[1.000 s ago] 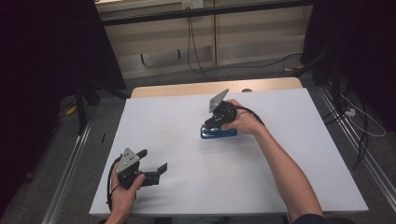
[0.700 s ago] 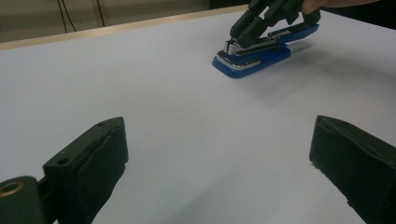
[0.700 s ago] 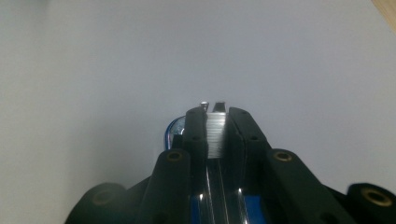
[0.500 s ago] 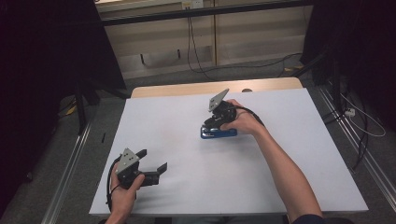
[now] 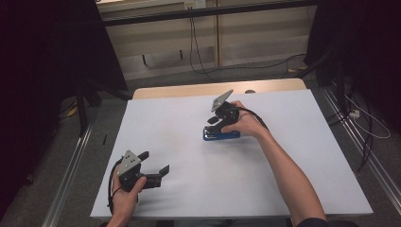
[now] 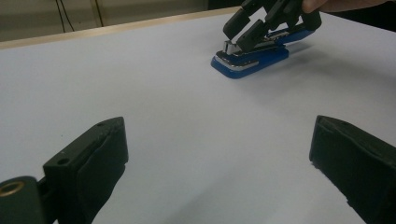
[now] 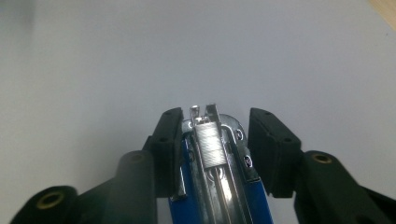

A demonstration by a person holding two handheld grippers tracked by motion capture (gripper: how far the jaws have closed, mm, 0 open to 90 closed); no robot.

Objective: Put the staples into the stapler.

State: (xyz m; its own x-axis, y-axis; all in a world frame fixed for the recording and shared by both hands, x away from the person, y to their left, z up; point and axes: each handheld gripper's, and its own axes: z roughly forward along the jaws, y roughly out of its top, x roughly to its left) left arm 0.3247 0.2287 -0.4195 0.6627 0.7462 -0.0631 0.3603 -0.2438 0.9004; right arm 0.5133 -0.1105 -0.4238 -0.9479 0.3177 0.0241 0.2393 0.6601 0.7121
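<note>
Right tongs (image 7: 212,149): over the front end of the stapler (image 5: 221,135), one jaw on either side of it. The jaws have just been opening; the stapler sits between them, the left pad close against its side, the right pad standing off with a clear gap. Released, not clamping.
Left tongs (image 5: 156,168): spread wide, nothing between the jaws; held low over the near left part of the tabletop (image 5: 189,189), well apart from the stapler.
What changed: compared with a second ago, both hands are in the same spots and the stapler lies where it did; only the right jaws have parted.
Meaning: reads as a let-go after a press or a placement. The stapler now rests on its own weight.
Stapler, place: flat on the tabletop, right of centre, toward the far edge.
Stapler, make: glossy blue plastic base and body, long and narrow; bright metal staple rail along the top, with a ribbed silver plate at the nose.
Tongs, make: matte black, blocky pads with screw holes; grey three-cornered plate on top.
Tabletop: smooth, pale, matte sheet; bare wood strip at the far edge.
</note>
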